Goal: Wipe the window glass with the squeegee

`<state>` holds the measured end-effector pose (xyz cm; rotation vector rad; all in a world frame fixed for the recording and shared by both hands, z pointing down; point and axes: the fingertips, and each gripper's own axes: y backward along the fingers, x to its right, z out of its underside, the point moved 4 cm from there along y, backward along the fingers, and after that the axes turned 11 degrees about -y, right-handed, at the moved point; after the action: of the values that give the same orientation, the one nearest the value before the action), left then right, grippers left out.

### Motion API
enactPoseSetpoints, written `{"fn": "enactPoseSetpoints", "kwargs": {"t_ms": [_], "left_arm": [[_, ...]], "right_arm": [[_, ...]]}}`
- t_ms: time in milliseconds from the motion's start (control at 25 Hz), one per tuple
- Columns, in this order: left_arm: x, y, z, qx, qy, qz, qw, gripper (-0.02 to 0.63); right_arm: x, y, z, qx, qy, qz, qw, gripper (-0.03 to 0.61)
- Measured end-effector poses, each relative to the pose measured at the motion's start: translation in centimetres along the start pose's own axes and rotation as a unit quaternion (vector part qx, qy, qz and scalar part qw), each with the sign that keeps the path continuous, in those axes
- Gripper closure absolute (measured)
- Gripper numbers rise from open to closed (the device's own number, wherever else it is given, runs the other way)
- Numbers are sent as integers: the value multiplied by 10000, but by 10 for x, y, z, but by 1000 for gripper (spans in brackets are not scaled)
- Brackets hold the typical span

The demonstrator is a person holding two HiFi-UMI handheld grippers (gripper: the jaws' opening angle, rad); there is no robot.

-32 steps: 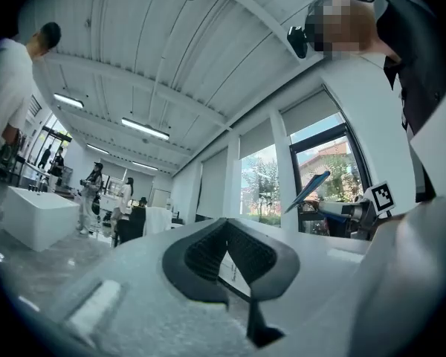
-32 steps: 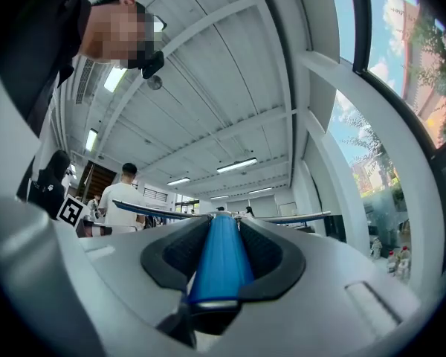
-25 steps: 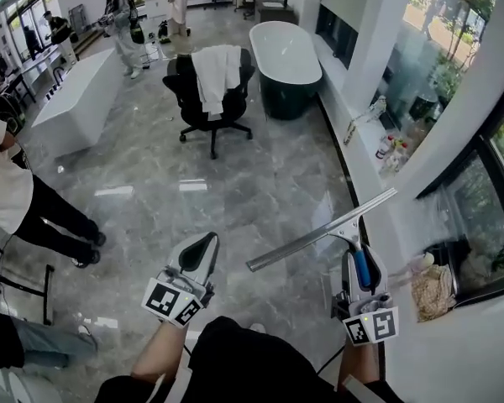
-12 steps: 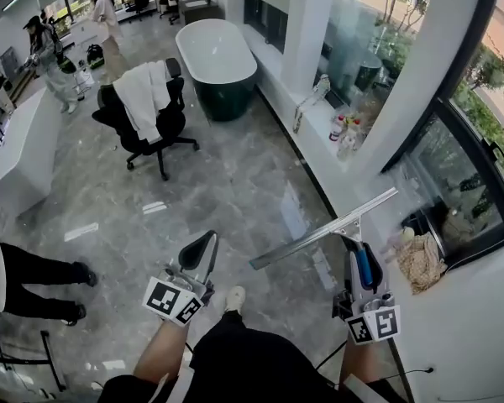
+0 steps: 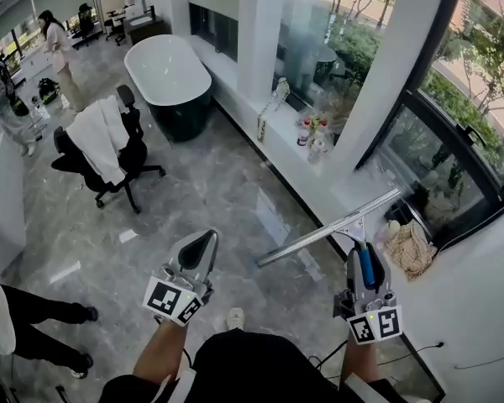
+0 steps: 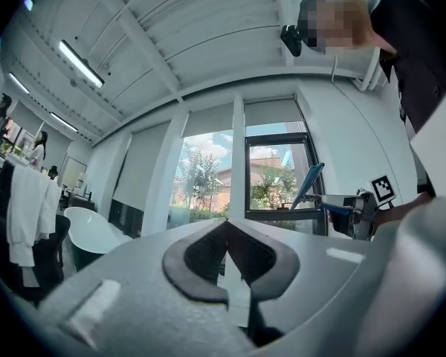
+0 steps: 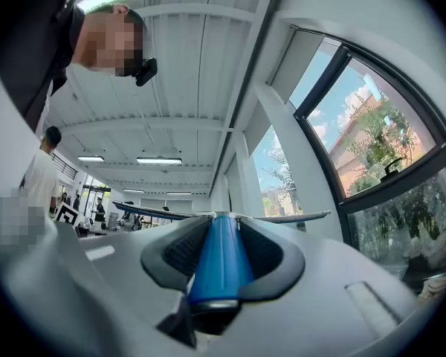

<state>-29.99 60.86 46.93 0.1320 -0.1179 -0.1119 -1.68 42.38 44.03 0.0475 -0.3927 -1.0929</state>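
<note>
The right gripper (image 5: 364, 257), held low on the wearer's right, is clamped firmly on the blue handle of the squeegee (image 5: 328, 227). Its long metal blade stretches crosswise in the air above the grey marble floor (image 5: 193, 191) and touches nothing. The left gripper (image 5: 200, 248), level with it, has its jaws pressed together on nothing. Just past the blade a crumpled cloth (image 5: 407, 248) lies at the foot of the window glass (image 5: 428, 175), and some bottles (image 5: 312, 137) stand further along the white sill. Beyond are an office chair (image 5: 101, 145) draped with a white towel and a dark bathtub (image 5: 164, 78), with people standing far off. Over the last second the view has swung toward the window, sliding chair and tub leftward, while both grippers kept their places; the wearer seems to be squaring up to the pane, with wiping not yet begun
</note>
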Motion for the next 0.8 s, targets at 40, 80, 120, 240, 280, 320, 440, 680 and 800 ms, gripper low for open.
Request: {"fn": "enactPoseSetpoints", "kwargs": {"t_ms": [40,80,120,240,280,320,440,680,800], "left_arm": [[-6,-5,2,13,24,59,10000,614],[-12,-10,4,20,52,115,9999,614],[-17,-14,6,21,81,171,9998,614],[-31,-28,13,10,129,342,9993,614],[-34,-35,15,12,129,404,9991,614],[-36,-43,16,14,124,471,9988,614],[-37,-70,20,19,90,701,9975,614],[-25,-138,18,154,37,1091,9939,614],[-11,-171,19,209,52,1177,9928,614]], "right_arm": [[0,-4,1,17,26,69,10000,444],[-1,-8,2,35,48,135,9999,444],[-1,-11,3,53,69,200,9998,445],[-2,-17,5,112,136,387,9991,443],[0,-20,6,133,155,451,9988,444],[2,-22,6,152,172,518,9984,444],[15,-26,2,212,188,730,9969,443],[51,-35,-13,451,272,975,9938,444],[81,-39,-19,478,326,1039,9929,445]]}}
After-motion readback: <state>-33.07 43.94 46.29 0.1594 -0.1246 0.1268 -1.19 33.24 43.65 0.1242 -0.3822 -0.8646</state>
